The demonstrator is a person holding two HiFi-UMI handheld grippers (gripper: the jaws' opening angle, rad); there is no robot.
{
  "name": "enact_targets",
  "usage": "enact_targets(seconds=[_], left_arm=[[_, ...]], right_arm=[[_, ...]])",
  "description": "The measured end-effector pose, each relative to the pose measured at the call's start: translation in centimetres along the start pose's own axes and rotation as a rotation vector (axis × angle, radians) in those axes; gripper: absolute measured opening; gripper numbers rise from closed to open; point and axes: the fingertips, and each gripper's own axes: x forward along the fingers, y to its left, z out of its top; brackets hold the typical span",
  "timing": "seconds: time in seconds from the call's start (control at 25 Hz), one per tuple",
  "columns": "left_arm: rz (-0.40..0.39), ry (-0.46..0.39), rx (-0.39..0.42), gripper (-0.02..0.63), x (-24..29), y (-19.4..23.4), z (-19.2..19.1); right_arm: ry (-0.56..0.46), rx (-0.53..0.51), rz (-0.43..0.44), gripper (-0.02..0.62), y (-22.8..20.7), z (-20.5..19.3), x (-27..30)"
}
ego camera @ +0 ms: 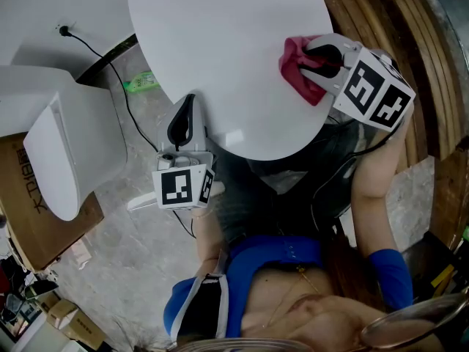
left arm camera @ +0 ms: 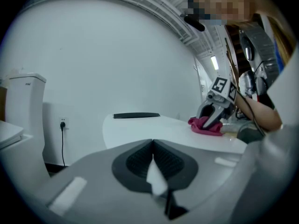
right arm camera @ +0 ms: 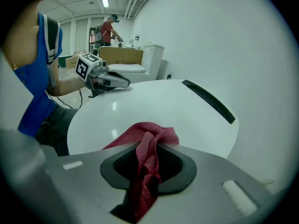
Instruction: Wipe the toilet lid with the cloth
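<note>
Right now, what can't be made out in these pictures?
Toilet lid surface under the cloth: head view, covered by cloth and right gripper.
Bowl beneath: hidden by the lid, every view.
White sliver at the left gripper's shut jaws: left gripper view, unidentifiable.
Distant person: right gripper view, too small.

— What's the toilet lid (ego camera: 220, 57) like?
— Smooth, glossy white, plastic by the look; light glints on it ahead of the right gripper (right arm camera: 149, 146).
— And the cloth (right arm camera: 154, 136) pinched in its jaws?
— Pinkish-red woven fabric, matt, with a coarse, nubbly weave.
— The tongs themselves?
— Matt grey plastic shells. The left gripper (left arm camera: 153, 148) has black, finely ribbed pads (left arm camera: 135, 160).
— Around the left gripper?
— A dull, mottled grey floor (ego camera: 139, 248) beneath it, stone-like; further left, a matt brown cardboard box (ego camera: 44, 233).
</note>
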Motion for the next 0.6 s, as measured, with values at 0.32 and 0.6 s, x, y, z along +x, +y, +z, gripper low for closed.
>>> enact_targets(seconds=[0.32, 0.6], left_arm=[[0.003, 0.004, 0.001, 0.003, 0.6, 1.1, 0.1], [0.013, -0.010, -0.014, 0.003, 0.8, 1.6, 0.4]], right_arm=[[0.014, 0.017, 0.003, 0.089, -1.2, 0.0, 0.2], [0.049, 0.043, 0.031, 0.092, -0.8, 0.0, 0.0]])
